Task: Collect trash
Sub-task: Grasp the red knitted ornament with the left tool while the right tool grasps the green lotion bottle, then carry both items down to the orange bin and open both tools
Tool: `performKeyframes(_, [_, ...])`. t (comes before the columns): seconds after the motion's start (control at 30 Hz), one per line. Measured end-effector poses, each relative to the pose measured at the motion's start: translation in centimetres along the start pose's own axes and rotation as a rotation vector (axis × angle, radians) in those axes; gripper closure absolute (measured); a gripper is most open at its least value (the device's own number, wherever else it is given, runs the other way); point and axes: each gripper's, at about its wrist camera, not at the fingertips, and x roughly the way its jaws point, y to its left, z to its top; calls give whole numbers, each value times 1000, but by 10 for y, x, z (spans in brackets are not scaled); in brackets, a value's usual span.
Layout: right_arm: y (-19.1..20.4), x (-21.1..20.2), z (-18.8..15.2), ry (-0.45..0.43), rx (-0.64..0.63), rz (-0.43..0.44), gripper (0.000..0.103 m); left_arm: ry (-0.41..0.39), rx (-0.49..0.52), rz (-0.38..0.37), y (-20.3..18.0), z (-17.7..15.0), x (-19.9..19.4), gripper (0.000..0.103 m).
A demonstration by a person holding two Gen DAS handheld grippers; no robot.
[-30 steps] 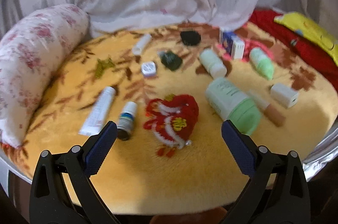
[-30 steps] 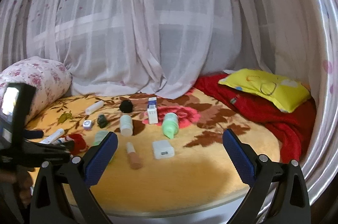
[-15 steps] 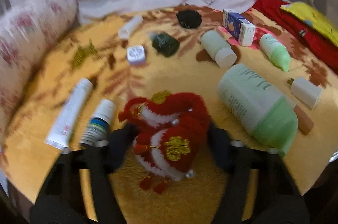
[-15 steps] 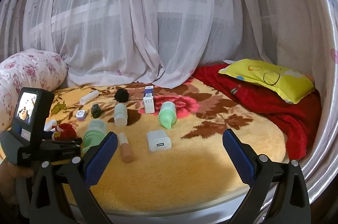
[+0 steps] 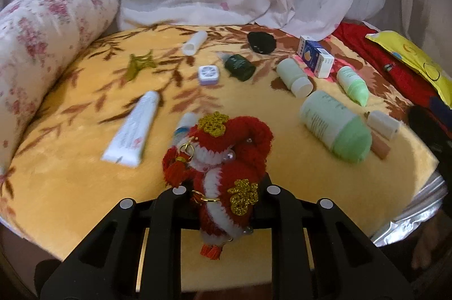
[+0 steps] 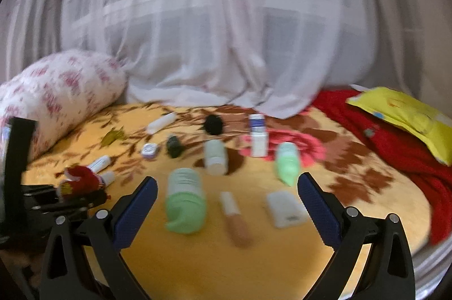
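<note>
My left gripper [image 5: 223, 204] is shut on a red and white knitted ornament [image 5: 226, 158] with gold trim and holds it just above the yellow blanket [image 5: 70, 181]. The ornament also shows in the right wrist view [image 6: 80, 179], clamped in the left gripper [image 6: 70, 196] at the far left. My right gripper [image 6: 227, 204] is open and empty, above a large pale green bottle [image 6: 185, 202], a beige tube [image 6: 236, 216] and a white charger block [image 6: 285, 209].
On the blanket lie a white tube [image 5: 132, 129], a small dropper bottle [image 5: 183, 126], a lilac case [image 5: 208, 74], dark green jar [image 5: 240, 66], black lump [image 5: 261, 42], blue-white box [image 5: 315, 56], and several bottles. A floral bolster [image 5: 42, 45] is left, a red cloth [image 5: 395, 71] right.
My left gripper moved in over the knitted ornament, closed on it and lifted it off the blanket. My right gripper swung left and lower toward the bottles, still open.
</note>
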Motion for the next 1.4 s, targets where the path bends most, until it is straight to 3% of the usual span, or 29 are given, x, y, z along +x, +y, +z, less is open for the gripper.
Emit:
performKeyframes(0.17, [35,29,2,26,-129,11,5,5,-13,-4,17,-12,-16,84])
performKeyframes(0.4, [57,78,-3,156,-228,-21,5,-6,-21,-11,28,-18,-27,83])
performKeyframes(0.43, [58,83,-4,174,-229,-17,8,-7,-22,-12,28,-19,-28,83])
performKeyframes(0.53, [59,98,-9,242,-237,-17,38,-8,-27,-21,27,-20,-28,83])
performKeyframes(0.63, [54,100,-9,250,-217,-34,53,-7,-25,-30,25,-22,-28,83])
performKeyframes(0.73, [45,98,-7,256,-160,1,55,2,-25,-43,23,-24,-27,83])
performKeyframes(1.1, [42,33,10,215,-123,71,56,19,6,-92,8,-32,-53,83])
performKeyframes(1.27, [41,-13,8,276,-75,165,56,69,18,-132,2,-45,-72,83])
performKeyframes(1.4, [46,-42,-12,372,-39,256,56,149,25,-181,0,-66,-83,83])
